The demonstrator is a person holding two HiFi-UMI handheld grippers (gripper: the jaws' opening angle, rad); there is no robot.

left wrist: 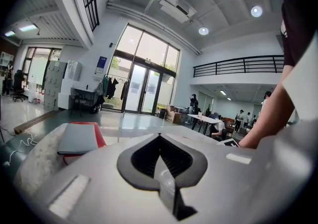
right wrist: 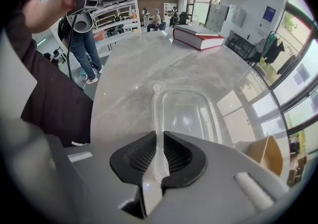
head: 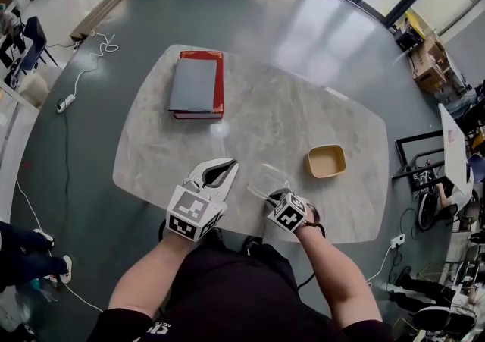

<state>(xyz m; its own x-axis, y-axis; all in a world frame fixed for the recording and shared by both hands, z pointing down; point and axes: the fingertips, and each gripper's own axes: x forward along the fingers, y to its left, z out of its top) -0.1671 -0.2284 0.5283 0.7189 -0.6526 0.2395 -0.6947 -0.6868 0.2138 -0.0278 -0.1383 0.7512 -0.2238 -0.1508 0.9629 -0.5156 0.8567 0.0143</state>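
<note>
Your right gripper (head: 274, 195) is clamped on the near rim of the tray (head: 267, 179), a clear plastic one sitting at the table's (head: 265, 113) near edge, right of middle. Nothing sits between the tray and the rest of the table. The bowl (head: 326, 161) is just beside it toward the table's right end, and the book (head: 197, 84) is well apart at the table's far left.

Your left gripper (head: 220, 172) is at the table's near edge too, close to the tray but not touching it. Its jaws are closed together with nothing I can make out in them.

The head view hides the actual grip behind the marker cube. The right gripper view shows the rim pinched between the pads. The left gripper view only catches the book, not the tray.

The tray's long axis runs straight away from your right jaws, toward the table's far side.
</note>
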